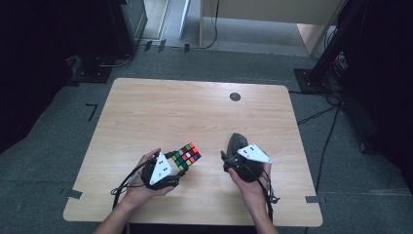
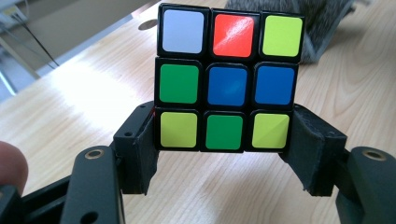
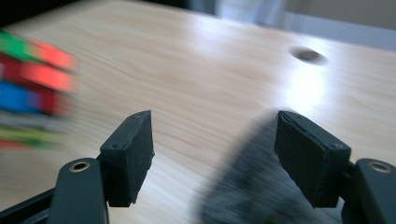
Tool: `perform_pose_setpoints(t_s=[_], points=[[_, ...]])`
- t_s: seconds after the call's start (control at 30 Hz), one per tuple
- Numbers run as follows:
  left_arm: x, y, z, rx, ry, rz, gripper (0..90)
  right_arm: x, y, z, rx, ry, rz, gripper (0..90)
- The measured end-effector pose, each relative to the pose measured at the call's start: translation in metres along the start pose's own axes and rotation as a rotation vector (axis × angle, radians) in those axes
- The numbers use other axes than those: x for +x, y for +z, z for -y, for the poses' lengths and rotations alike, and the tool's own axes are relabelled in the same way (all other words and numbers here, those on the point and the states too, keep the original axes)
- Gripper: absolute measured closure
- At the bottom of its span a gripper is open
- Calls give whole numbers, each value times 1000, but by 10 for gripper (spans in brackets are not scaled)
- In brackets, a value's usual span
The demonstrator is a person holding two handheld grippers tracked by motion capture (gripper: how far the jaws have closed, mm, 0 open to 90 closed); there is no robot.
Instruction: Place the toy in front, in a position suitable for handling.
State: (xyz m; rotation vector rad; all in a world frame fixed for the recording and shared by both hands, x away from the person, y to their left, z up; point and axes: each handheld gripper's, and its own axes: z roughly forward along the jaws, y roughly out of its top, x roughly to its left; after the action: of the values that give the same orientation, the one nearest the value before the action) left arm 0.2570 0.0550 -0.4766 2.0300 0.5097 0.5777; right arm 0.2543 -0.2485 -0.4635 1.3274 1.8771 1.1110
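While the left tool (image 2: 224,140) clamps the bottom row of the multicoloured plastic puzzle cube (image 2: 227,77) above the light wooden counter (image 1: 160,112), keep that grip square. The right tool (image 3: 215,154) stands released over a grey fuzzy pouch (image 1: 237,145); advance it slowly.

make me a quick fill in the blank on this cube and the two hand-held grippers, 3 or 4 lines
1. The left hand-held gripper is shut on the bottom row of a ____.
2. On the face of the Rubik's cube seen in the left gripper view, the centre sticker is ____.
3. The jaws of the right hand-held gripper stand ____, with nothing clamped between them.
4. Under the right hand-held gripper lies a fuzzy ____ cloth.

Missing words: Rubik's cube; blue; open; grey
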Motion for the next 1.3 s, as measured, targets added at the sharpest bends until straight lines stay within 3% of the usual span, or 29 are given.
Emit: perform_pose_setpoints(t_s=[0.03,0.13,0.23,0.37,0.43,0.47,0.53,0.57,0.6,0.63,0.67,0.7,0.8,0.9,0.93,0.97,1.0,1.03,1.07,1.1,1.13,1.17,1.3], points=[[5,-3,0,-19,-42,29,339,-11,10,10,78,-5,53,290],[10,-5,0,-36,-78,57,338,-18,24,25,172,-26,88,352],[14,-8,-1,-52,-121,73,338,-19,31,32,193,-29,91,393],[16,-9,0,-48,-138,73,339,-22,35,35,204,-4,82,439],[17,-9,0,-48,-149,78,339,-25,36,39,196,20,71,553],[17,-9,1,-47,-151,79,339,-25,36,39,196,20,71,553],[17,-9,0,-44,-145,78,339,-28,33,39,198,24,68,664],[16,-9,0,-42,-141,78,339,-31,30,36,197,64,40,703],[15,-9,0,-38,-137,78,339,-31,30,36,197,64,40,703],[14,-7,0,-23,-121,73,339,-30,23,33,137,106,-23,708],[14,-7,0,-23,-121,73,340,-30,23,33,137,106,-23,708],[13,-6,0,-16,-117,75,340,-27,18,29,87,109,-69,709],[7,-1,-2,31,-73,51,340,-5,2,11,-40,58,-179,708],[-1,2,-4,62,-27,61,341,19,-13,-5,-126,33,-328,708],[-5,3,-5,74,-10,60,341,34,-20,-12,-168,28,-407,707],[-7,4,-7,89,9,54,341,34,-20,-12,-168,28,-407,707],[-10,5,-8,101,16,50,342,54,-26,-16,-177,-48,-425,705],[-12,6,-9,110,22,46,342,54,-26,-16,-177,-48,-425,705],[-14,7,-10,122,24,42,342,65,-28,-16,-169,-98,-420,704],[-15,8,-12,138,29,40,342,75,-28,-15,-161,-158,-397,702],[-17,9,-13,145,25,36,342,93,-26,-11,-138,-267,-322,693],[-18,9,-14,162,33,34,342,93,-26,-11,-138,-267,-322,693],[-21,10,-15,188,52,22,344,110,-22,-1,-146,-421,-211,678]])
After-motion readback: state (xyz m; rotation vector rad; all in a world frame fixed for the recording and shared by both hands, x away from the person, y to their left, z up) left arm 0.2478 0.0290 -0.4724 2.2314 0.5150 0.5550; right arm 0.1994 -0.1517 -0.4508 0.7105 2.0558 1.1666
